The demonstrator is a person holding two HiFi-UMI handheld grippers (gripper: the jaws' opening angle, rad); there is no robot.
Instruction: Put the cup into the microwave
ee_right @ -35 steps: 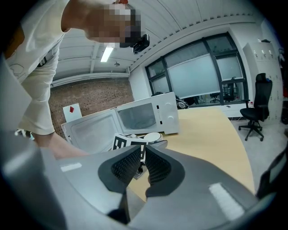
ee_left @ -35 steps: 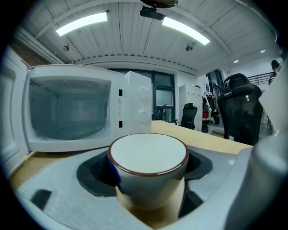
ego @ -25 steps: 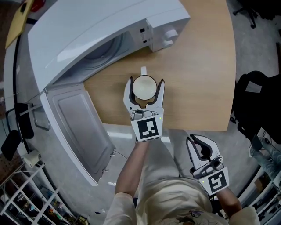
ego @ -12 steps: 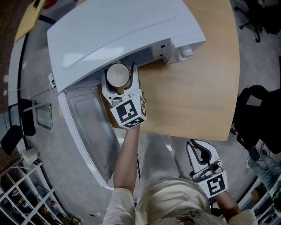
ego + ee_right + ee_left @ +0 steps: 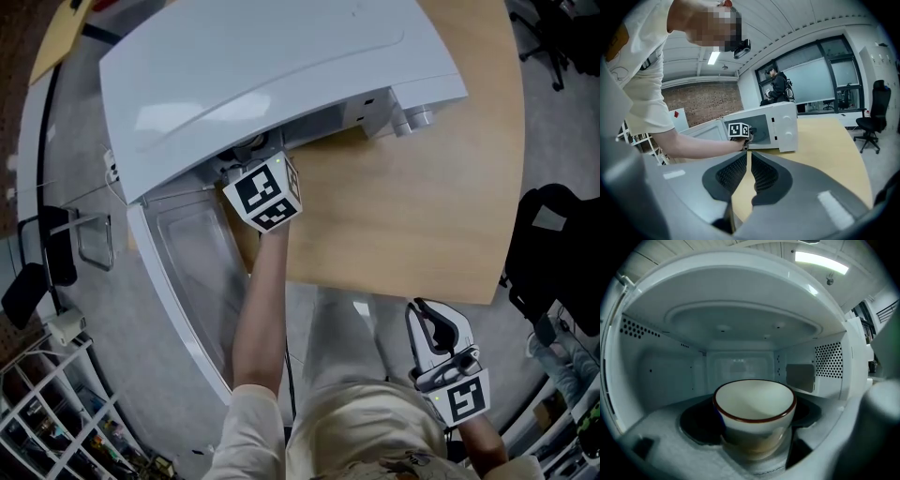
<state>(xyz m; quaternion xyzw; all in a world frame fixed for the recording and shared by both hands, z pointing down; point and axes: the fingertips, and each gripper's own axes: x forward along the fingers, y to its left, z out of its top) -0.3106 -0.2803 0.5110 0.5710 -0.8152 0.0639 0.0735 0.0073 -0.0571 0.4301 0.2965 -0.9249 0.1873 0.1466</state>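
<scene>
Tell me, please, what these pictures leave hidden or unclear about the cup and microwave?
- Left gripper view: the base of the cup is blurred between the jaws; whether it is set down is unclear.
- Head view: the top of the microwave hides the cup; only a marker cube shows.
- Right gripper view: the cube hides the cup.

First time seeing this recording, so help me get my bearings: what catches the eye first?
A big white microwave on the wooden table, its door swung open, dominates the head view. The left gripper reaches into its mouth, jaws closed on a white, brown-rimmed cup inside the cavity. The right gripper hangs shut and empty off the table, near the person's waist.
</scene>
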